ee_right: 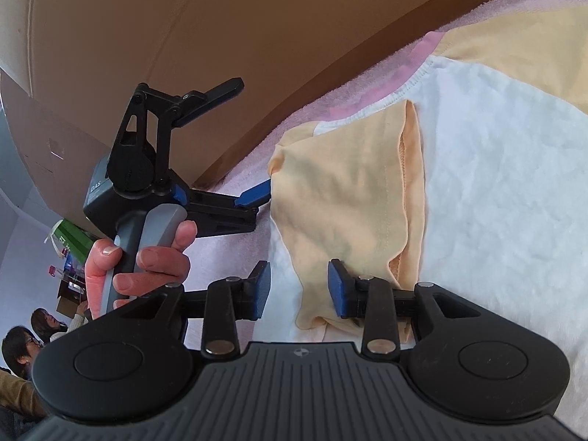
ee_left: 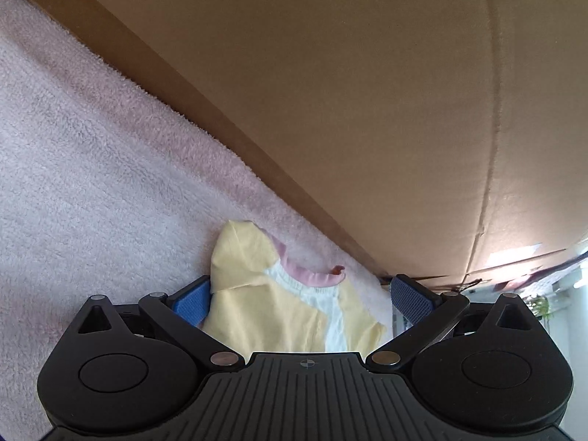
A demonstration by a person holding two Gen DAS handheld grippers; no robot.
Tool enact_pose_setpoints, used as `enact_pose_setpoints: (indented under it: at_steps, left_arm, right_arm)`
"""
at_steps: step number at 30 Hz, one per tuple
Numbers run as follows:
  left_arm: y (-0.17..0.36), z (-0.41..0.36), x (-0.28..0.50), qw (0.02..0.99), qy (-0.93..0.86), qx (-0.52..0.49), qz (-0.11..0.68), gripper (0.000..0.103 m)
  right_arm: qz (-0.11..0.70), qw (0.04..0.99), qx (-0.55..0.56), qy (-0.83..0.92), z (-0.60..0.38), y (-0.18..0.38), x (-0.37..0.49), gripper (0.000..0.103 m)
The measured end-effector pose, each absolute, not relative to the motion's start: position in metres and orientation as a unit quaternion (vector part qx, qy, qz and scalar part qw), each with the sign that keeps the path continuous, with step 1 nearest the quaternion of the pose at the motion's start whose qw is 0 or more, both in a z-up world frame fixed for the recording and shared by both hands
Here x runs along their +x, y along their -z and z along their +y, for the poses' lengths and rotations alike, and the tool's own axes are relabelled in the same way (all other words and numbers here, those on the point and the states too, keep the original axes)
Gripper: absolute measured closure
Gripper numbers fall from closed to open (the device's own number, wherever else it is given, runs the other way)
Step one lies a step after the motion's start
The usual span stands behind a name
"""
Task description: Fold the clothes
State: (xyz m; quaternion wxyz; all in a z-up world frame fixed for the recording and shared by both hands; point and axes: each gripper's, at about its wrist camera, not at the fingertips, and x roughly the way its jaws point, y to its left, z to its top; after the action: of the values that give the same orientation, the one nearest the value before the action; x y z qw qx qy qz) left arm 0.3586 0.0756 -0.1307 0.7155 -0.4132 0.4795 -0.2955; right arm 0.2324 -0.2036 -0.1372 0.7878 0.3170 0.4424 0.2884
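Both hand-held grippers stand spread: the right hand-held gripper (ee_right: 299,290) straddles the folded yellow sleeve (ee_right: 341,191) at lower centre, apparently releasing it; the left hand-held gripper (ee_left: 301,294) brackets the shirt (ee_left: 279,316).

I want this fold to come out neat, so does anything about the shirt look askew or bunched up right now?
Yes. The yellow sleeve folded across the white body of the shirt lies rumpled, its lower end bunched between the pads of the open right gripper. Nothing looks spilled or damaged.
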Motion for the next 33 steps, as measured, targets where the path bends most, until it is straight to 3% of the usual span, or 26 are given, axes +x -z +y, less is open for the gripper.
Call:
enact_pose_setpoints:
  at_steps: [6,11,16,19,26,29,30,31,33]
  left_arm:
    - [0.144,0.08,0.365,0.65,0.32,-0.504,0.47,0.0]
    - [0.154,0.086,0.385,0.622,0.305,-0.576,0.433,0.0]
    - [0.129,0.098,0.374,0.683,0.308,-0.547,0.373,0.0]
    - [0.109,0.104,0.363,0.709,0.317,-0.522,0.353,0.0]
    - [0.098,0.079,0.321,0.728,0.33,-0.452,0.396,0.0]
    - [0.118,0.063,0.297,0.717,0.324,-0.465,0.405,0.0]
    - [0.124,0.061,0.289,0.719,0.312,-0.471,0.404,0.0]
    - [0.13,0.058,0.281,0.723,0.301,-0.474,0.403,0.0]
    - [0.137,0.054,0.27,0.734,0.286,-0.464,0.405,0.0]
  right_arm:
    - [0.438,0.792,0.31,-0.291,-0.202,0.14,0.233,0.068]
    - [0.44,0.793,0.308,-0.287,-0.206,0.144,0.234,0.081]
    - [0.445,0.79,0.316,-0.28,-0.212,0.151,0.235,0.103]
    - [0.447,0.786,0.322,-0.28,-0.215,0.155,0.235,0.103]
    - [0.455,0.797,0.288,-0.275,-0.206,0.147,0.236,0.103]
    - [0.464,0.792,0.285,-0.276,-0.205,0.137,0.244,0.086]
    - [0.452,0.802,0.274,-0.278,-0.204,0.128,0.244,0.072]
    - [0.432,0.82,0.254,-0.275,-0.203,0.117,0.246,0.064]
    - [0.388,0.863,0.21,-0.248,-0.205,0.092,0.253,0.062]
